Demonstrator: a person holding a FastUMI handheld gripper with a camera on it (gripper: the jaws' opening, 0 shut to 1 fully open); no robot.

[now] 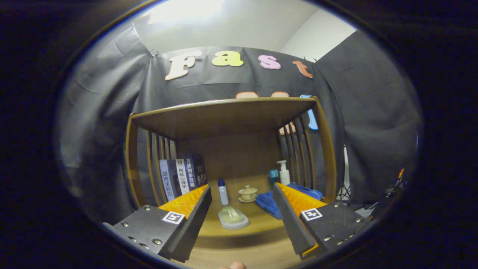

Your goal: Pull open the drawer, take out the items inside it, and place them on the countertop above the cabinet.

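Observation:
My gripper (241,188) is open and faces a wooden cabinet (224,116) with slatted sides. On its countertop (257,220), just ahead of the fingers and between them, lies a pale green object on a white base (233,217). Beyond it a small white bottle with a blue cap (223,192) stands upright, with a lidded beige tea cup on a saucer (248,193) to its right. A blue cloth (267,203) lies by the right finger. Nothing is between the fingers. I cannot make out the drawer.
Several upright books (183,177) lean at the left of the countertop. A white pump bottle (284,172) and a small blue container (273,175) stand at the back right. A wooden shelf roofs the space. A person's fingertip (233,265) shows below the fingers.

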